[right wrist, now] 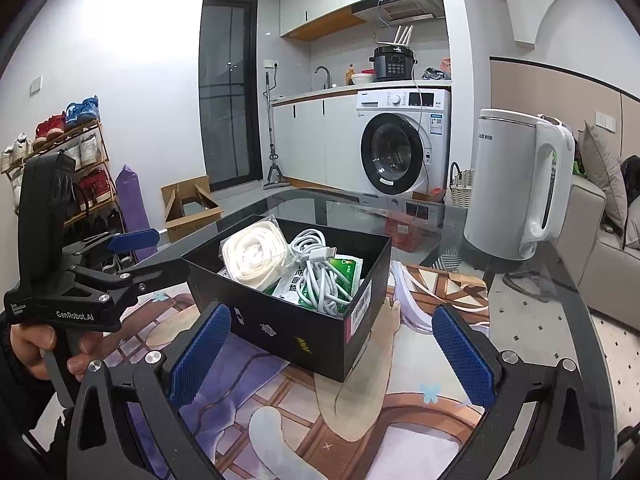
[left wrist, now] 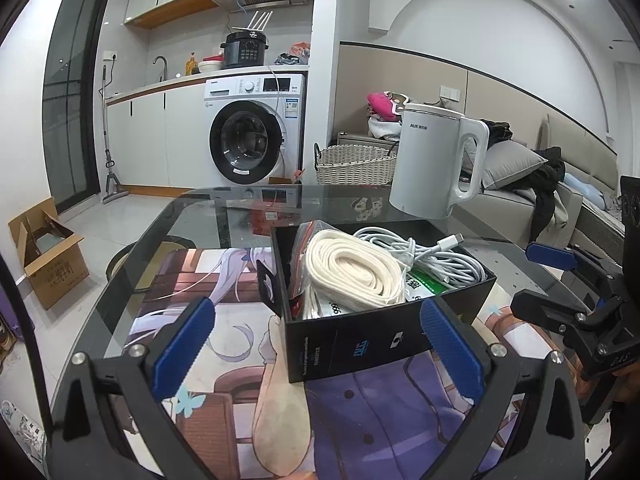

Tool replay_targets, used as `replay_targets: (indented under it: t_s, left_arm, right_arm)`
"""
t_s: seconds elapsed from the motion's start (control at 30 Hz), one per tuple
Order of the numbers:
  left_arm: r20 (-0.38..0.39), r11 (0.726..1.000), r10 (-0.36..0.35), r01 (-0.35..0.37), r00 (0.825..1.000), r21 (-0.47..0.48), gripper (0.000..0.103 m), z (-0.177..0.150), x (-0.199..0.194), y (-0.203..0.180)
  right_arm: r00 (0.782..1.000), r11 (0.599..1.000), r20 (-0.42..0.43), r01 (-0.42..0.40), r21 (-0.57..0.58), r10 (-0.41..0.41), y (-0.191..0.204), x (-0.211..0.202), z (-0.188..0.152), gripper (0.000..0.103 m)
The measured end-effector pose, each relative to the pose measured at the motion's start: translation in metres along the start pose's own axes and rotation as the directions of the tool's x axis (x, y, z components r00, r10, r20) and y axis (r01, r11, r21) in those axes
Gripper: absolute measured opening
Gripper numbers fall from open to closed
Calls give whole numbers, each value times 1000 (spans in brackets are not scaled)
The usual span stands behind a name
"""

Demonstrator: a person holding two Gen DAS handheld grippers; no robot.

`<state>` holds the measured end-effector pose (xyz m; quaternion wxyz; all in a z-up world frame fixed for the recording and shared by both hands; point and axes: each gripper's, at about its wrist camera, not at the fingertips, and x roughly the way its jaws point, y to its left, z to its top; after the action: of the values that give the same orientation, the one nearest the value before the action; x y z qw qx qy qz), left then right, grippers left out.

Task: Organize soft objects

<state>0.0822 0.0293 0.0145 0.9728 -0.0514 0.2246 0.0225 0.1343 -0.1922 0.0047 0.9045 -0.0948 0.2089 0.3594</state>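
Note:
A black open box [left wrist: 360, 344] [right wrist: 280, 320] sits on a printed anime mat [left wrist: 224, 380] [right wrist: 400, 400] on the glass table. Inside lie a coiled cream strap in a clear bag [left wrist: 352, 268] [right wrist: 256, 256], a bundle of white cable [left wrist: 432, 252] [right wrist: 320, 276] and green-and-white packets [left wrist: 424, 284] [right wrist: 340, 268]. My left gripper [left wrist: 316, 344] is open and empty, just in front of the box; it also shows in the right wrist view [right wrist: 132, 256]. My right gripper [right wrist: 332, 356] is open and empty, its fingers either side of the box's near corner; it shows at the right in the left wrist view [left wrist: 560, 280].
A white electric kettle [left wrist: 436, 160] [right wrist: 524, 184] stands on the glass table [left wrist: 200, 216] behind the box. Beyond are a washing machine [left wrist: 256, 128], a wicker basket [left wrist: 356, 164], a sofa [left wrist: 560, 200], a cardboard box [left wrist: 48, 256] on the floor and a shoe rack [right wrist: 60, 168].

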Motion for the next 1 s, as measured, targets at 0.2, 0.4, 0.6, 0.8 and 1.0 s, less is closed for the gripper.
replay_targets:
  t_s: [0.2,0.4,0.6,0.8,1.0]
  left_arm:
    - [0,1000,-2,2,1000,-13,103,-1,3,-1]
    - [-2,1000,-3,3,1000,5,103,0,5,-6]
    - [-2,1000,4,-4,1000,3,103,0,5,-6]
    - [1,1000,8,-8,1000,-5,103,-1,5,-6]
    - [7,1000,14,-14,1000,4,103,-2,6,-8]
  right_arm:
    - [1000,1000,6,2,-5,-2,1,1,0,102]
    - [1000,1000,13,-3,-1,3,-1,-1,-1,102]
    - [1000,1000,20,-2,5,2,-3,-2,-1,102]
    - [1000,1000,25,-1,-1,1,-1,-4,-1,103]
    - [1000,1000,22,0,-7,0,0,-4,-1,103]
